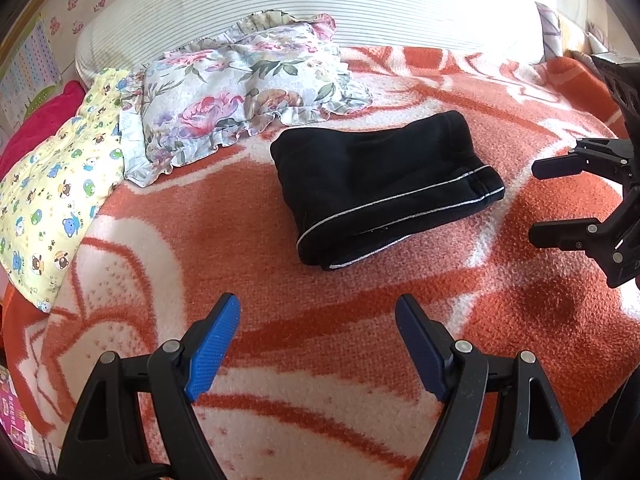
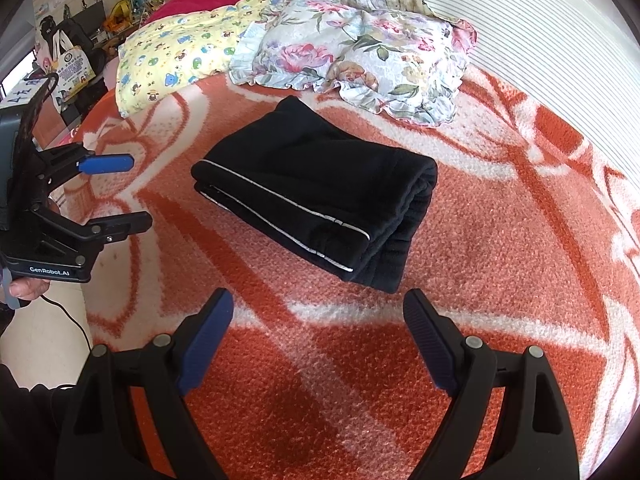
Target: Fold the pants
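Note:
Black pants (image 1: 380, 184) with thin white side stripes lie folded into a compact bundle on the orange and white blanket (image 1: 280, 360). They also show in the right wrist view (image 2: 320, 196). My left gripper (image 1: 318, 340) is open and empty, held above the blanket short of the bundle. It shows from the side in the right wrist view (image 2: 138, 190). My right gripper (image 2: 318, 336) is open and empty, short of the bundle's cuff end. It shows at the right edge of the left wrist view (image 1: 536, 204).
A floral pillow (image 1: 248, 84) lies just behind the pants, and a yellow cartoon-print pillow (image 1: 60, 176) lies to its left. A striped white bolster (image 1: 320, 4) runs along the back. A pink cushion (image 1: 40, 120) sits at the far left. Room clutter (image 2: 80, 40) stands beyond the bed's left edge.

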The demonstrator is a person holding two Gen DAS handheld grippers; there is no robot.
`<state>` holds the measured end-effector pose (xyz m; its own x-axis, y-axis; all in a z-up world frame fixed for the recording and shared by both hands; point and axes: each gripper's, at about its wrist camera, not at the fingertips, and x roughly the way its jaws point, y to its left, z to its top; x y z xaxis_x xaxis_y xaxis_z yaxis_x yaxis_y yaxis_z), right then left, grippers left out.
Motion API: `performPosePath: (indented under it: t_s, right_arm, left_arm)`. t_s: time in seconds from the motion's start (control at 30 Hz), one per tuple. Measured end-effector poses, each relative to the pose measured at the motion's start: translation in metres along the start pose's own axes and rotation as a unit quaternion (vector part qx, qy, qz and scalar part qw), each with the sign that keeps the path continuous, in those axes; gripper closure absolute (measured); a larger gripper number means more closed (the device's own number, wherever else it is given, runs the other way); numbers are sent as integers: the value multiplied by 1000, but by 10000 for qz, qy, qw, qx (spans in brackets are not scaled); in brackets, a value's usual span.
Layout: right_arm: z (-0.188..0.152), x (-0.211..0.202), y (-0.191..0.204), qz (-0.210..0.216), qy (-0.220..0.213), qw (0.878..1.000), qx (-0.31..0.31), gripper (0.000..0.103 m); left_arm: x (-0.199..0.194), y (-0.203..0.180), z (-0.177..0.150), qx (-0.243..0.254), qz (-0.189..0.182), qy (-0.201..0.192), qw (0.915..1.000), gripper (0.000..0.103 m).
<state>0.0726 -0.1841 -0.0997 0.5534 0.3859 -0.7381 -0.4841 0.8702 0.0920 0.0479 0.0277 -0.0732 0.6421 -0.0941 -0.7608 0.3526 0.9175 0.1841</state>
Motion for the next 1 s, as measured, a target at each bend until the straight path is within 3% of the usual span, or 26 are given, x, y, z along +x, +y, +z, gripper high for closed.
performPosePath:
  t_s: [0.23,0.43,1.0]
  right_arm:
    - [2,3,-1,5,14,10000,4,16]
    - [6,9,-3,22,35,10000,14,16]
    - [8,15,-9,53,48,9999,73,16]
  left_arm:
    - [5,3,3,-116,124,-6,9999,22]
    - [6,4,4,-94,472,-207,9986,22]
    - [14,6,11,-49,435,-187,9989,22]
